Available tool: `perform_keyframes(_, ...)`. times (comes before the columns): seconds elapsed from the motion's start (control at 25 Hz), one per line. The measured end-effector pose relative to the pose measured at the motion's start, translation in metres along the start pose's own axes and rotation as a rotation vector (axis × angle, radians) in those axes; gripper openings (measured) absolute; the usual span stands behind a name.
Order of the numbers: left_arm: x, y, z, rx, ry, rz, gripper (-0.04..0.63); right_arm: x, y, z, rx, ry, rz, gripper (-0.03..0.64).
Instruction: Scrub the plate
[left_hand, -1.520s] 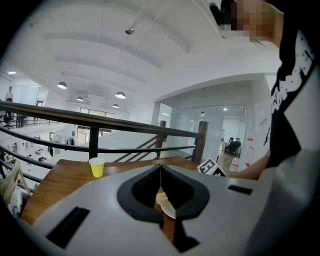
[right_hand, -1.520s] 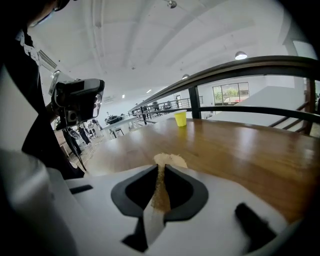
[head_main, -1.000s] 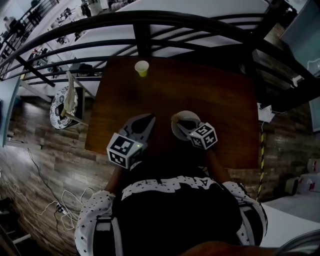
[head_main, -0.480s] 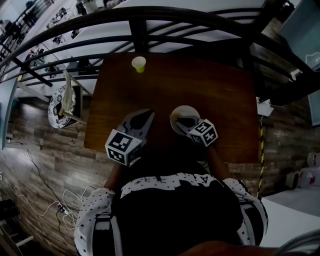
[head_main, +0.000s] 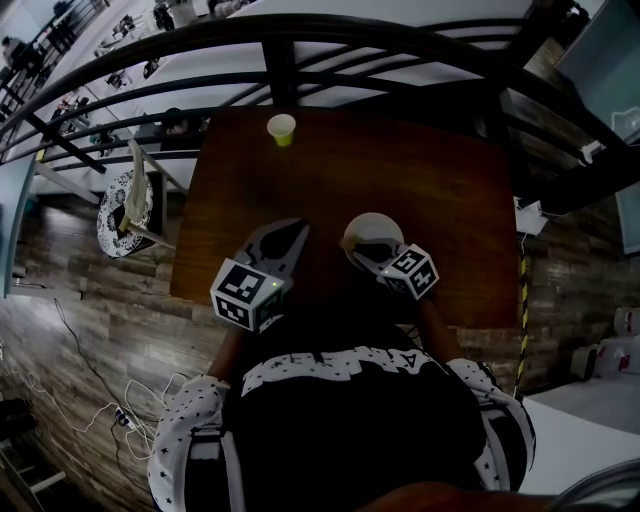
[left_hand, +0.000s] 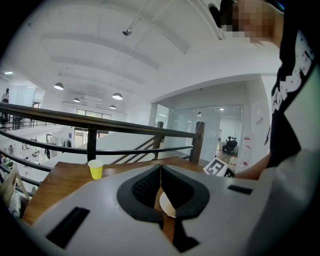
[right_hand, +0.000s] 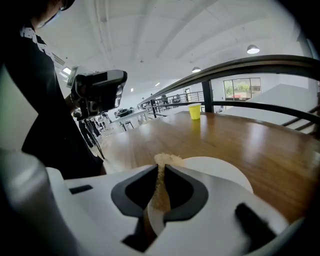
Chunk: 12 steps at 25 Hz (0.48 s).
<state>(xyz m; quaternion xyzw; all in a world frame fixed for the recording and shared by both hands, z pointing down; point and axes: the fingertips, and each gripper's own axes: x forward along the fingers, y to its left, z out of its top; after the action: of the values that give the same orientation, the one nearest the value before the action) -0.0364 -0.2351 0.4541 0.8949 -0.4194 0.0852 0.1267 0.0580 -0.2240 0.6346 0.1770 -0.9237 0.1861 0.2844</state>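
The white plate (head_main: 370, 228) lies flat on the brown bench (head_main: 450, 200), just right of centre in the head view and close to the near edge, within easy reach of both arms. The right tongs (head_main: 362, 243) come in from the lower right and sit over the plate's near rim. In the right gripper view, the right tongs (right_hand: 161, 168) are clenched on a thin tan scrub pad (right_hand: 164, 159). A frayed tuft of it sticks out past the tips, over the plate (right_hand: 220, 172). Gripping the pad by its back end probably leaves that free end to do the rubbing, and the low, near-level angle suits wiping across the face. Whether the tuft actually touches the plate cannot be made out.

The left tongs (head_main: 290, 235) lie to the left of the plate, apart from it. In the left gripper view, the left tongs (left_hand: 160, 168) are pressed together with nothing between them; a sliver of plate (left_hand: 167, 205) shows through the gap lower down. They seem parked near, ready to steady the rim, since nothing pins the plate and it could slide under a firm stroke.

A yellow cup (head_main: 282, 129) stands at the far edge, upper middle of the frame, well apart from the work.
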Motion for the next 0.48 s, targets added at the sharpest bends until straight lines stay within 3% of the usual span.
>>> perform_keyframes(0.48, -0.013, 0.010, -0.002, -0.008, 0.001, 0.021, 0.014, -0.001, 0.022, -0.002, 0.002, 0.017, 0.052, 0.049)
